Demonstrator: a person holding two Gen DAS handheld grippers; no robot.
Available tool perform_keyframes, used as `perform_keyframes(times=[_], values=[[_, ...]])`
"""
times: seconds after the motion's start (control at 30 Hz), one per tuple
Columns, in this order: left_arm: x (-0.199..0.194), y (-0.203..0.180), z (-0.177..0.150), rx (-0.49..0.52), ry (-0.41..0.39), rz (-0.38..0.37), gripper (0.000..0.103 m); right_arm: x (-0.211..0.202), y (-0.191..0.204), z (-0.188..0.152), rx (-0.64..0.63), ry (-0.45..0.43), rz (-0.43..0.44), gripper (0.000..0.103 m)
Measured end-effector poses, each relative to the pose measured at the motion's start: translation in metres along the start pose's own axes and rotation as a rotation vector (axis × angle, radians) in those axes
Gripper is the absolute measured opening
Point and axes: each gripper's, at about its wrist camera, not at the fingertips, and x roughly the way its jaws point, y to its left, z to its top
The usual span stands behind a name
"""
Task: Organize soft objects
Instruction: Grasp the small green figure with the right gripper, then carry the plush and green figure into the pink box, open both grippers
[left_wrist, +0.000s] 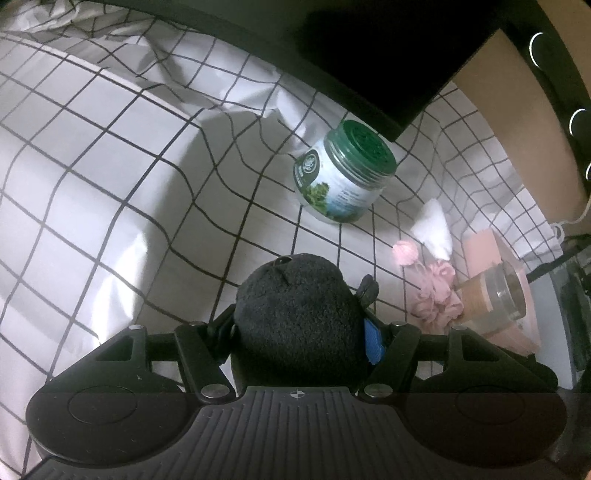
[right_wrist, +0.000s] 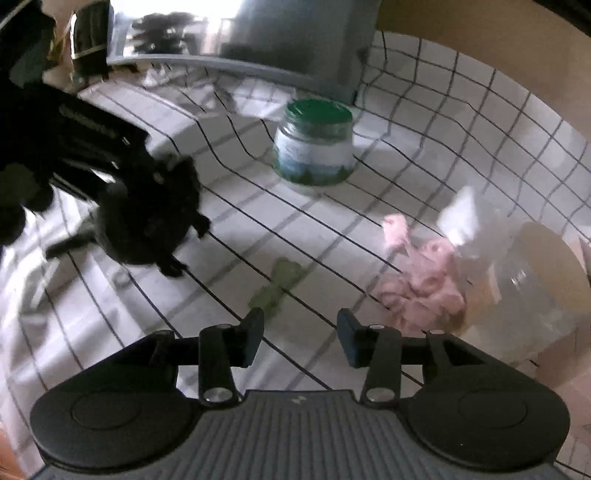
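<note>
We count one black plush toy (left_wrist: 295, 317); one green-lidded jar (left_wrist: 341, 173); one pink mesh sponge (left_wrist: 436, 291); one small green toy (right_wrist: 275, 288); one clear glass jar (left_wrist: 495, 295); one white pointed piece (left_wrist: 432, 225)

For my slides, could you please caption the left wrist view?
Left claw shut on a black plush toy above checked cloth, green-lidded jar ahead.

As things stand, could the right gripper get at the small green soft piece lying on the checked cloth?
Probably yes. The right gripper is open and empty, and the green soft piece lies just ahead of its fingertips on the checked cloth, with nothing between them.
</note>
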Motion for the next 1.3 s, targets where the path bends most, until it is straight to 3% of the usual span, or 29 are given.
perform_keyframes(times=[0.13, 0.23, 0.3, 0.37, 0.43, 0.53, 0.73, 1.03, 1.17, 1.3], values=[[-0.004, 0.004, -0.002, -0.001, -0.003, 0.007, 0.071, 0.005, 0.01, 0.002, 0.077, 0.015, 0.041, 0.043], [-0.007, 0.008, -0.002, -0.007, -0.007, 0.014, 0.071, 0.016, 0.016, 0.005, 0.128, 0.024, 0.009, 0.042], [-0.008, 0.009, -0.002, -0.009, -0.012, 0.017, 0.071, 0.027, 0.016, 0.01, 0.151, 0.046, -0.023, 0.035], [-0.01, 0.008, -0.002, 0.001, -0.018, 0.013, 0.071, 0.029, 0.017, 0.016, 0.138, 0.064, -0.029, 0.02], [-0.013, 0.005, -0.003, 0.015, -0.025, 0.014, 0.071, 0.025, 0.018, 0.019, 0.111, 0.076, -0.019, 0.02], [-0.016, -0.002, 0.001, 0.034, -0.04, 0.018, 0.071, 0.009, 0.02, 0.025, 0.053, 0.038, -0.03, 0.02], [-0.029, -0.027, 0.024, 0.085, -0.112, 0.006, 0.071, -0.033, -0.006, 0.055, 0.064, -0.079, -0.051, 0.02], [-0.056, -0.126, 0.082, 0.267, -0.286, -0.014, 0.071, -0.112, -0.083, 0.099, 0.071, -0.283, -0.197, 0.02], [-0.046, -0.176, 0.095, 0.33, -0.288, -0.051, 0.071, -0.143, -0.126, 0.093, 0.115, -0.335, -0.271, 0.02], [-0.018, -0.231, 0.097, 0.381, -0.236, -0.126, 0.071, -0.168, -0.172, 0.069, 0.186, -0.358, -0.351, 0.02]])
